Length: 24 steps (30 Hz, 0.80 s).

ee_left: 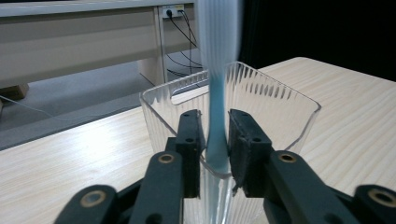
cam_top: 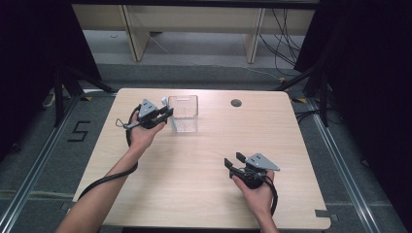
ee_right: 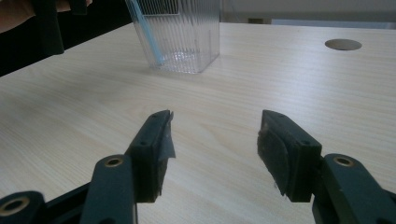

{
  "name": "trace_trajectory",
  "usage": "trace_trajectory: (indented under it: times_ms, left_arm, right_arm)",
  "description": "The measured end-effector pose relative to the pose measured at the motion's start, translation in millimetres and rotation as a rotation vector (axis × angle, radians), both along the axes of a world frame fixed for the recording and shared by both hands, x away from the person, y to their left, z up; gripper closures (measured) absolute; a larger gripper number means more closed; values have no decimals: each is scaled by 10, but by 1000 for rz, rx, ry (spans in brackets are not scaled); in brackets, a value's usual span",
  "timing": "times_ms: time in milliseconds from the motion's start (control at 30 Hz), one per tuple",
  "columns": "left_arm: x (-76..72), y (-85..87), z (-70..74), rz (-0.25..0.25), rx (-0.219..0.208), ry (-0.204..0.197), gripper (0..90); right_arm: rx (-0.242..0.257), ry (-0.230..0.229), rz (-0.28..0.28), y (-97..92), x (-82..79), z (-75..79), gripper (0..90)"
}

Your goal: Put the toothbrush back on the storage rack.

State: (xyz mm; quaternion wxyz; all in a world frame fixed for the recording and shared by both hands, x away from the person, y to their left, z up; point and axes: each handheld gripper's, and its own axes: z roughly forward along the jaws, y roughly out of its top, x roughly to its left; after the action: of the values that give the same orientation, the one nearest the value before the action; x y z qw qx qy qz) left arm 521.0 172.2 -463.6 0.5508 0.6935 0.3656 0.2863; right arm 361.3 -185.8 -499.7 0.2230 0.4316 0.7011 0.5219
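Left gripper (ee_left: pixel 215 135) clamps a blue stick (ee_left: pixel 217 93) (blurred above) at the clear bin's (cam_top: pixel 183 113) near wall, table (cam_top: pixel 204 194) eleven o'clock. Right gripper (ee_right: pixel 215 140), jaws apart, hovers at five o'clock.

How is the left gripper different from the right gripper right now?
The left gripper is shut on a thin blue stick; the right gripper is open and holds nothing. The left gripper is at the clear plastic box near the far side of the table; the right gripper is over bare wood near the person's side. Both have two black jaws and are held in a hand.
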Motion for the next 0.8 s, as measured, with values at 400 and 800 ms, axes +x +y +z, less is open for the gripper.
trace_trajectory:
  times_ms: [400,800]
  left_arm:
    - [-75,55,-18,19,-19,54,453]
    - [-182,100,-11,28,5,62,340]
  right_arm:
    - [9,13,0,-3,-6,6,448]
    - [-1,13,-6,-11,-7,4,448]
